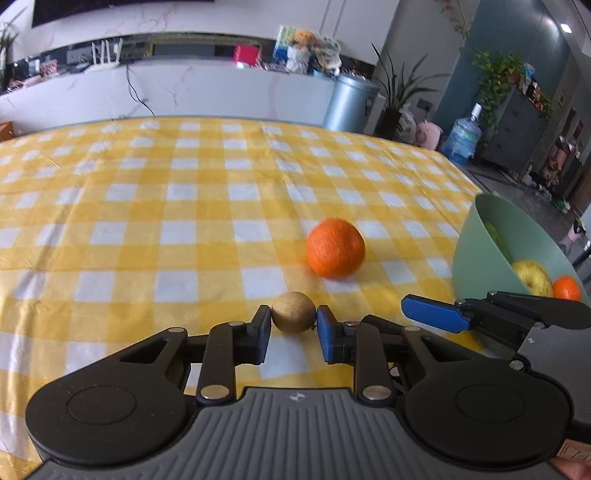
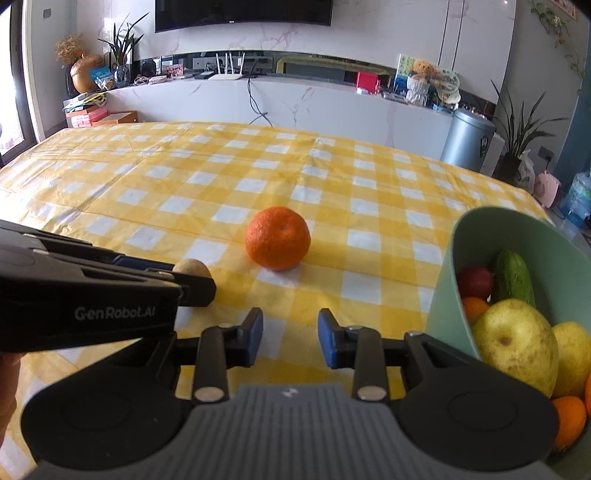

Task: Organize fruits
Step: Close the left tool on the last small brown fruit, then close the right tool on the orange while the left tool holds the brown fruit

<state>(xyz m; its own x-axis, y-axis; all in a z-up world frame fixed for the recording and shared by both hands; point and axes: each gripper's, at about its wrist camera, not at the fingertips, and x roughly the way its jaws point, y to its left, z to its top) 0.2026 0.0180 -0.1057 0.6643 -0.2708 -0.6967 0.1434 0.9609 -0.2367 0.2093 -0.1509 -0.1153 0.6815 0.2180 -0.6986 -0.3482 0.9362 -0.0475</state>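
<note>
My left gripper (image 1: 294, 319) clamps the small brown fruit (image 1: 294, 312) near the table's (image 1: 147, 206) front edge; right gripper (image 2: 290, 325) empty, parted; advise lifting vertically before crossing to the green bowl (image 2: 443, 306).

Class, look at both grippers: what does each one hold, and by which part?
The left gripper pinches the small brown fruit across its sides, one pad on each. The right gripper is open and holds nothing.

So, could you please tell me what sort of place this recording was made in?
Most likely a home living or dining room: a table with a yellow checked tablecloth, a wall-mounted television above a marble-look counter, and potted houseplants.
</note>
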